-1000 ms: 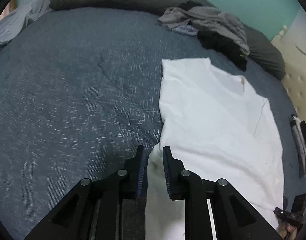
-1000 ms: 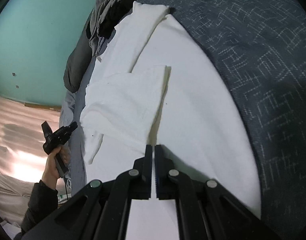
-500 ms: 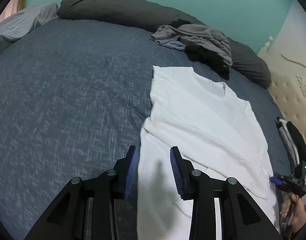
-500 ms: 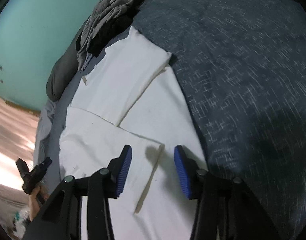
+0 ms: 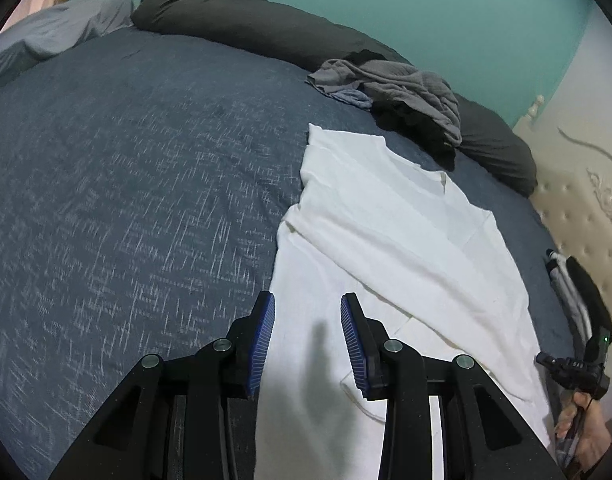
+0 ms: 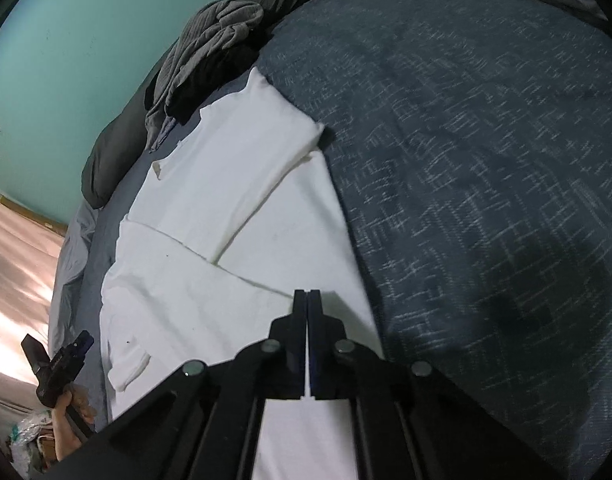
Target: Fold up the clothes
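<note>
In my left view my left tool point(image 5: 307, 334) hangs part open and empty over the near end of the white shirt point(image 5: 389, 240), which stretches away toward the gray clothes pile point(image 5: 401, 92) on the bed point(image 5: 126, 200), and in my right view my right tool point(image 6: 307, 300) is closed over the shirt's folded edge, maybe pinching it.

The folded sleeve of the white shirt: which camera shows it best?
The right wrist view: the folded sleeve lies in full sight across the white shirt, its edges clear. The left wrist view shows the sleeve more foreshortened, its fold line harder to read.
</note>
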Demonstrator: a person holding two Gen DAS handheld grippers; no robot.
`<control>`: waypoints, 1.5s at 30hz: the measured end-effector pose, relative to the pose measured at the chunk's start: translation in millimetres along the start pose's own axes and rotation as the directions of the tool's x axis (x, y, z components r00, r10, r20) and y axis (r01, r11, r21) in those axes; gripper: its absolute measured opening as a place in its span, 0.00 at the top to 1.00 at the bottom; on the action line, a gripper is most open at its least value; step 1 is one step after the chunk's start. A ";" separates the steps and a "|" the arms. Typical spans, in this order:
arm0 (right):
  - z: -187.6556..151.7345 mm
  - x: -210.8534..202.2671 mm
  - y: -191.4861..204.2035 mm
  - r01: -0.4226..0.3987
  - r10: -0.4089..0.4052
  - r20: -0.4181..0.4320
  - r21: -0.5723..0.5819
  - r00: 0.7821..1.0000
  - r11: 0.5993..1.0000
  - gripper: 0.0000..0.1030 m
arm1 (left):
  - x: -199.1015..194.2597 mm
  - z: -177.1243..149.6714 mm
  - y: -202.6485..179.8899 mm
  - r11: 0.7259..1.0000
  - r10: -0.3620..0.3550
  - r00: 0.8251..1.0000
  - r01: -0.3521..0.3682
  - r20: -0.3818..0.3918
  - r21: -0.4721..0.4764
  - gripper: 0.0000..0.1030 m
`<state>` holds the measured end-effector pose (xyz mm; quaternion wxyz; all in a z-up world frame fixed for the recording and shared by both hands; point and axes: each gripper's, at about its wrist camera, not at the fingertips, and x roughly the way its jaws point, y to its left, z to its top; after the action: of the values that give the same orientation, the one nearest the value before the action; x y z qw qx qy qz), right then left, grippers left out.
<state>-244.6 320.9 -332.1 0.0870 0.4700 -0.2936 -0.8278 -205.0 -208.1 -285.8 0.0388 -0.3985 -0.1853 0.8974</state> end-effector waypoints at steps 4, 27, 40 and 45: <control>4.6 2.1 -1.2 -0.034 0.034 -0.003 0.012 0.999 0.999 0.83 | 0.6 -2.7 1.8 1.000 -0.009 1.000 0.009 -0.006 0.006 0.63; 0.1 13.2 25.6 0.120 -0.119 0.013 -0.082 0.993 0.989 0.96 | 0.3 -3.4 25.7 0.998 -0.044 0.999 0.044 -0.001 -0.038 0.55; 77.0 58.4 176.0 0.022 -0.031 -0.025 -0.291 0.999 0.957 0.62 | 3.5 10.3 38.5 0.997 -0.058 0.998 0.057 -0.022 -0.054 0.55; 96.6 130.6 279.0 -0.067 0.012 -0.126 -0.439 0.992 0.896 0.62 | 7.5 11.2 40.4 0.996 -0.062 0.998 0.060 -0.032 -0.061 0.55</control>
<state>-432.4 78.5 -231.3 0.2259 0.4809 -0.1016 -0.8411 -215.1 -247.4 -298.9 0.0572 -0.4087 -0.2233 0.8831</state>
